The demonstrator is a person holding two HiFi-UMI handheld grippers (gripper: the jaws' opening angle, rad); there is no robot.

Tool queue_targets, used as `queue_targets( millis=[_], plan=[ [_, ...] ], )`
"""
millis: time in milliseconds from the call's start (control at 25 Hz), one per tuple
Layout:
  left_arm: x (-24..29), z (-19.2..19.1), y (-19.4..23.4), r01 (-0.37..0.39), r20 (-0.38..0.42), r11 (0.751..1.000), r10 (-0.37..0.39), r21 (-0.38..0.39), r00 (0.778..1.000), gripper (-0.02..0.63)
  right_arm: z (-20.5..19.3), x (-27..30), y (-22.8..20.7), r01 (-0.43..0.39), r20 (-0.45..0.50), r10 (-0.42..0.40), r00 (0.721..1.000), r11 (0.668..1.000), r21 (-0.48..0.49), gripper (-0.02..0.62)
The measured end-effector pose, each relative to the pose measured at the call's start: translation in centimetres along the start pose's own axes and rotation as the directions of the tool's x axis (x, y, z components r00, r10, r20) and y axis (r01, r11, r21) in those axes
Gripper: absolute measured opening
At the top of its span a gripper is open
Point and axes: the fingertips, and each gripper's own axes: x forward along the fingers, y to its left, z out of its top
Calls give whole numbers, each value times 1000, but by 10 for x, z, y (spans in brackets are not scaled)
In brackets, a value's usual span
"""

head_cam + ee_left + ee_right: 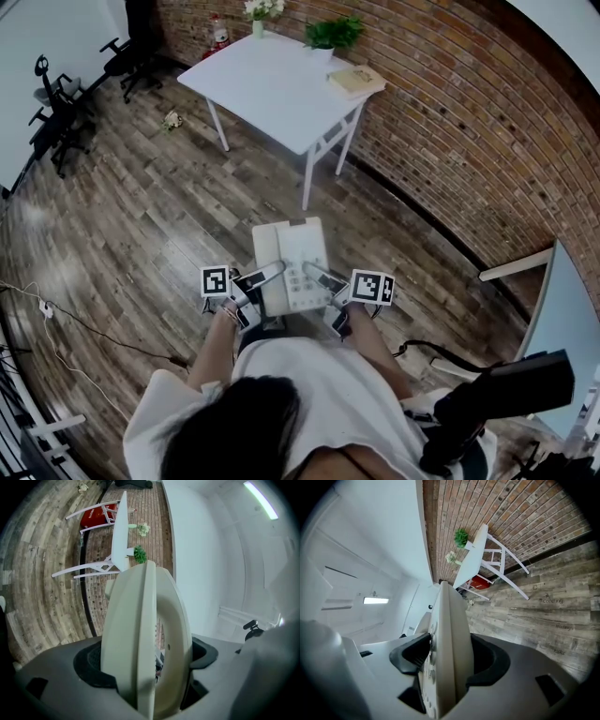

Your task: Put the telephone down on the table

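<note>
A cream desk telephone (292, 263) with a keypad and a handset on its left side is held in the air above the wooden floor, close to the person's body. My left gripper (265, 277) is shut on its left edge, over the handset (140, 639). My right gripper (319, 277) is shut on its right edge, beside the keypad (445, 653). The white table (272, 84) stands well ahead by the brick wall, and the telephone is nowhere near it.
On the table stand a green plant (333, 35), a small vase of flowers (262, 13) and a book (355, 80). Black office chairs (56, 112) stand at the far left. A cable (84, 328) runs over the floor at left. Another pale tabletop (567, 328) sits at right.
</note>
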Motion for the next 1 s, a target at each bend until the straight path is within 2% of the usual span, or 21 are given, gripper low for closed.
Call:
queue_targets(
  millis=[480, 720, 1000],
  plan=[
    [-1, 68, 4, -6, -46, 999, 4, -40, 999, 408, 35, 54, -1, 29, 27, -30, 999, 999, 38, 270],
    [-3, 108, 3, -5, -90, 1000, 3, -17, 996, 408, 55, 87, 3, 25, 45, -27, 999, 998, 54, 270],
    [-11, 163, 6, -3, -112, 1000, 0, -29, 994, 408, 83, 134, 7, 37, 78, -41, 996, 998, 51, 268]
  ],
)
